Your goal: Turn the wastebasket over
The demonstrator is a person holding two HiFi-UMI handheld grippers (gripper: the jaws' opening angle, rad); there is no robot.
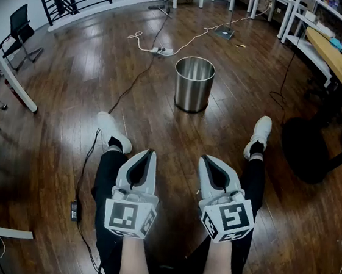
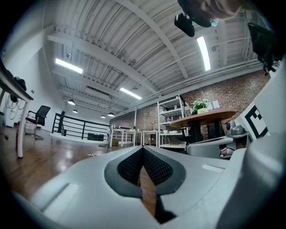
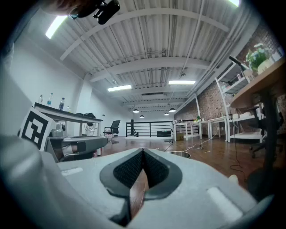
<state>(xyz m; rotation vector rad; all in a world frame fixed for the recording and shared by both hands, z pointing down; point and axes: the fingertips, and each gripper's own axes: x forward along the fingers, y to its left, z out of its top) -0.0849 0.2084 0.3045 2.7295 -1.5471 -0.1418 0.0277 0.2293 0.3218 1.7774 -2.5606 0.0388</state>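
Glossy plank floor carries an upright cylindrical steel wastebasket; left tongs and right tongs clenched empty.

Ahead of both claws, the wastebasket is bare metal, smooth, with a soft brushed sheen on its wall and a brighter rim. The floor beneath it is dark wood laid in planks, glossy enough to mirror the lamps. The left claw and the right claw have shells of pale grey plastic, smooth and matt; their inner pads are black with a fine dimpled grain. Far beyond the left claw, to its right, the wall is rough red brick. Ahead and right of the right claw, the table has a light wood top.
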